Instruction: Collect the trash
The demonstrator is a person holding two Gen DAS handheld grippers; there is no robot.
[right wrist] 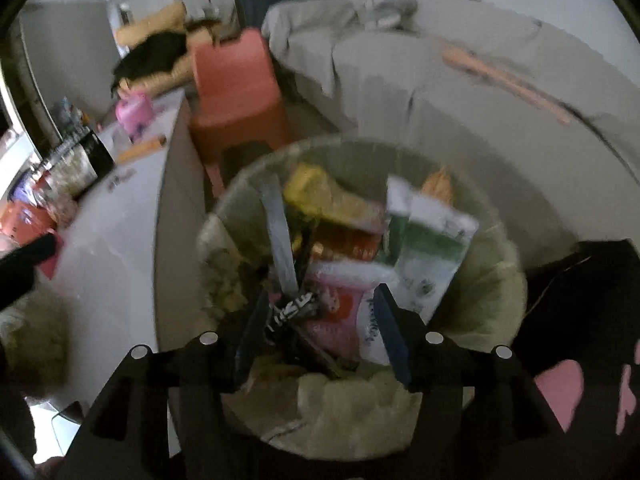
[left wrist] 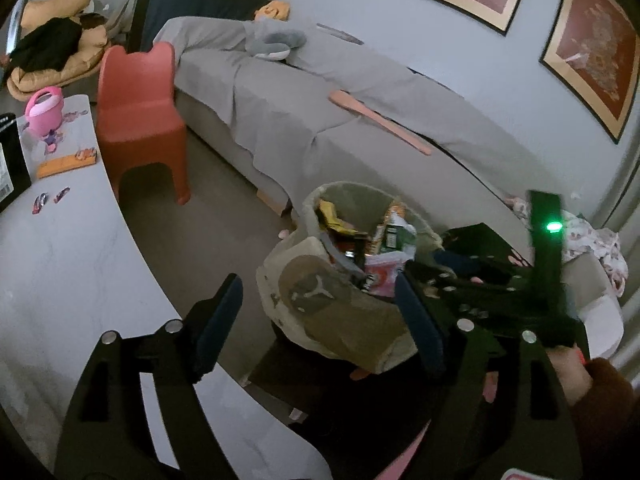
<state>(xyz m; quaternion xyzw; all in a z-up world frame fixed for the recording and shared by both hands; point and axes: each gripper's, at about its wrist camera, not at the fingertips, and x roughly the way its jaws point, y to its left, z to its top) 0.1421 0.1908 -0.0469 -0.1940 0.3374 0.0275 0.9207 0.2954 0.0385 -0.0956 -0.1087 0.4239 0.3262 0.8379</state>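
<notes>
Left of the bag-lined round trash bin (left wrist: 320,200): white curved table (left wrist: 72,264), red plastic chair (left wrist: 140,120); over it, left gripper (left wrist: 320,300) wide open, empty, right gripper (right wrist: 320,320) part-open above wrappers (right wrist: 352,236); behind, grey-covered sofa (left wrist: 360,120).

Bin liner (right wrist: 492,280): thin crinkled plastic. Wrappers (right wrist: 432,240): glossy. Chair (left wrist: 136,120): smooth matt plastic. Sofa cover (left wrist: 280,100): matt cloth.

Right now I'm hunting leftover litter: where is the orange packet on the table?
In the left wrist view, the orange packet lies at far left on the white table, just below the pink toy basket.
</notes>
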